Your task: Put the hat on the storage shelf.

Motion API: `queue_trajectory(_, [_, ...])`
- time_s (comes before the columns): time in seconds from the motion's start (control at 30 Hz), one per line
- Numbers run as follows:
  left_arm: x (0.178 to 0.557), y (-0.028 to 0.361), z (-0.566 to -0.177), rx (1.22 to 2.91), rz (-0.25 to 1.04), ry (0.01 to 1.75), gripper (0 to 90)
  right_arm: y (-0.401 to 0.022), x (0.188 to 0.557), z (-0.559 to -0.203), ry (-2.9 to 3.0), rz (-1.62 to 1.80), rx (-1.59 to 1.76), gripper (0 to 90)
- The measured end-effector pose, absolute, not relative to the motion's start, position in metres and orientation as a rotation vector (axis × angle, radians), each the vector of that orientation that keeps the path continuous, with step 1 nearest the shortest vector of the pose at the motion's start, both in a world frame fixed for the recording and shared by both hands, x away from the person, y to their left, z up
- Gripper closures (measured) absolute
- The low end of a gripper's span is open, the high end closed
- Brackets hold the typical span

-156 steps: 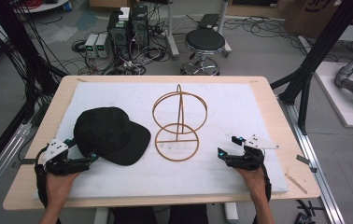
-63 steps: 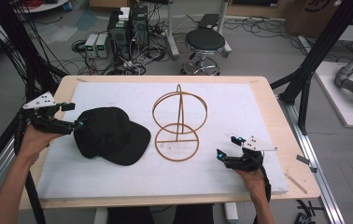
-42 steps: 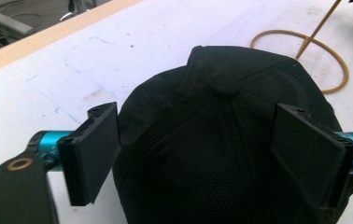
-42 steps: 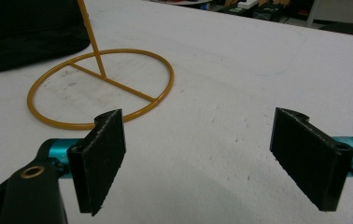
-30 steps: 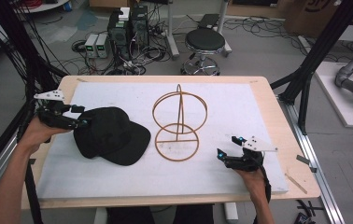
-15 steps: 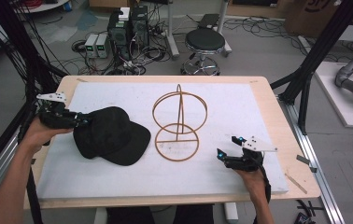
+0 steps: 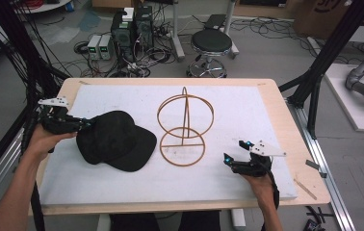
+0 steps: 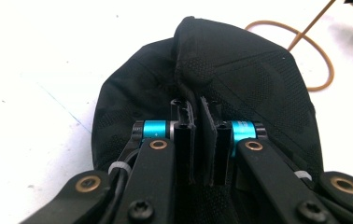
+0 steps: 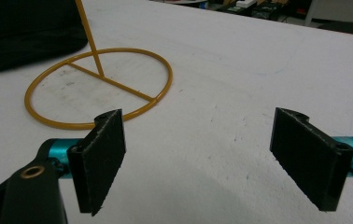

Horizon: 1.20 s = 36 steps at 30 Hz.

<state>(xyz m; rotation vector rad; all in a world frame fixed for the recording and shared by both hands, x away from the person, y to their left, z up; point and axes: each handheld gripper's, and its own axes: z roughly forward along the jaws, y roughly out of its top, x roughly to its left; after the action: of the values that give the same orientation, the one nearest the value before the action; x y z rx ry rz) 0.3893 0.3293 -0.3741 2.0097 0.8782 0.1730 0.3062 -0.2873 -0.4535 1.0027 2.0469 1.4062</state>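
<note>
the black cap [image 7: 115,147] lies on the white mat [image 7: 266,120] of the counter, left of the gold wire stand [image 7: 185,127], its brim pointing toward the stand's base ring. the left tongs [image 7: 81,123] have just been closing and now pinch the rear edge of the cap's crown; in the left gripper view the pads [image 8: 184,140] stand almost together with a thin fold of black fabric between them, though how deep the bite goes is hard to make out, since the jaws hide the cloth beneath them. the right tongs [image 7: 234,151] rest near the front right of the mat, jaws spread wide with nothing between them. in the right gripper view the stand's upper ring is cut off by the frame and the cap is cropped at the corner.
</note>
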Motion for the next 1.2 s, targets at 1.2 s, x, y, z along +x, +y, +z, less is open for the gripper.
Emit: queue_trajectory(1.2, [0.364,0.296,-0.322,1.921,0.340,0.787,85.9,-0.288,0.307,-0.454,2.053,1.417,0.998,18.5])
